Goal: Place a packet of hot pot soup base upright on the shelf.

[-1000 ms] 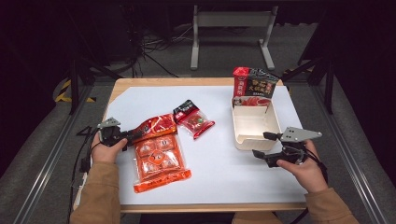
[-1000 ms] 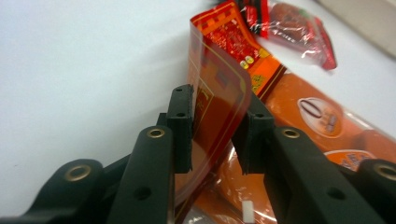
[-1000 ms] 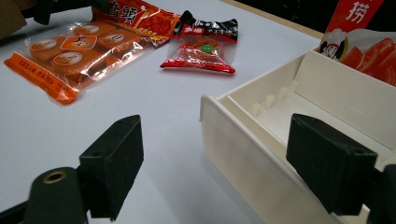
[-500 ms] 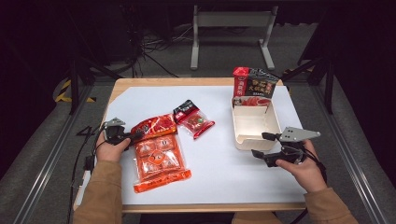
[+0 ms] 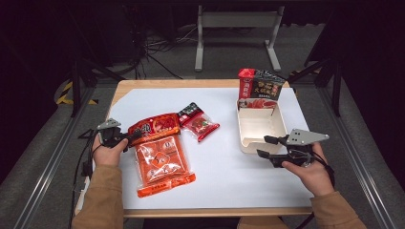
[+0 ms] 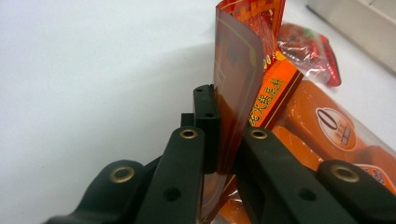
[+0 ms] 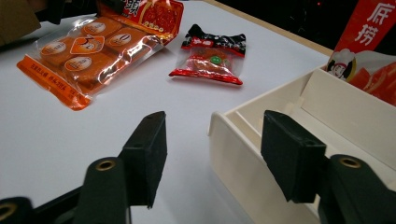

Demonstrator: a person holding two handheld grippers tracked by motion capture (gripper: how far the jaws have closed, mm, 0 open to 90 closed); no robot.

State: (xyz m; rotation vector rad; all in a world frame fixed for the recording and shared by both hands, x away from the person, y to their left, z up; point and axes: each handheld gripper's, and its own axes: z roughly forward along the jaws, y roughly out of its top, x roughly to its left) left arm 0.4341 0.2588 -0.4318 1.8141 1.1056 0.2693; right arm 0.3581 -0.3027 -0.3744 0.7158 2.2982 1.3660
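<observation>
Even overhead light falls on the white table (image 5: 215, 167), which reads bright while the floor (image 5: 43, 157) and room around it sink into near black. Shadows under the packets are soft and short. The high view is slightly soft throughout. Glare glints on the orange packet (image 7: 88, 56). Both gripper views blur their near black jaws.

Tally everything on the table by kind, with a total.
Snack packets: 3 – red pouch, orange packet, small red-and-black packet
Cream boxes: 1
Red-and-black cartons: 1
Total: 5
</observation>
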